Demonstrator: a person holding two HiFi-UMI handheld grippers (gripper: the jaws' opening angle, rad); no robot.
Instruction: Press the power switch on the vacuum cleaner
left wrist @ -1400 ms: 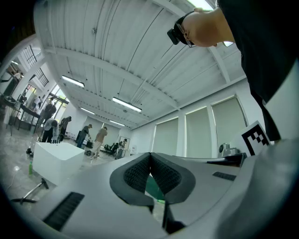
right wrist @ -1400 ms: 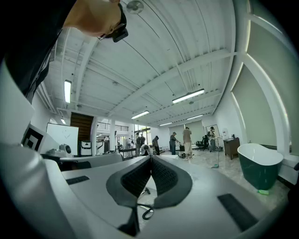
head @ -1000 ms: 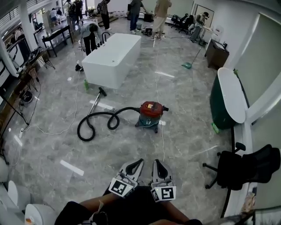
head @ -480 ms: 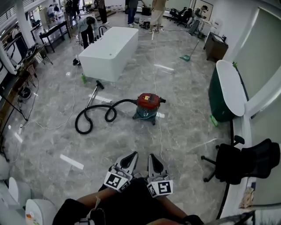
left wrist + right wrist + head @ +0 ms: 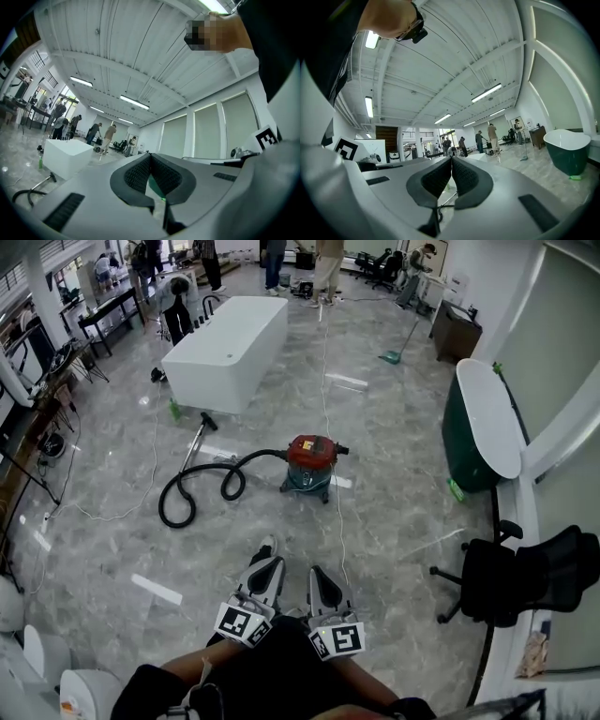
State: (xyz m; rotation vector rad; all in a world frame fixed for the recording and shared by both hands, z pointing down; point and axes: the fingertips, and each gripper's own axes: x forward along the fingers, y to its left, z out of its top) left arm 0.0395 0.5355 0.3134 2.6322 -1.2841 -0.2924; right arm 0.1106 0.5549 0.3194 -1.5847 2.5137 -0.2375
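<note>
The vacuum cleaner, with a red top and a teal drum, stands on the grey marble floor in the middle of the head view. Its black hose loops to the left and ends in a wand. My left gripper and right gripper are side by side low in that view, well short of the vacuum. In the left gripper view the left gripper has its pads touching and holds nothing. The right gripper is likewise shut and empty. The power switch is too small to make out.
A white bathtub stands behind the vacuum, and a green bathtub stands at the right. Near it is a black office chair. A thin cable runs across the floor past the vacuum. Several people stand at the far end.
The vacuum has drifted up and left in the head view as the camera shifted. Both grippers sit a little higher in the view, still shut and side by side.
</note>
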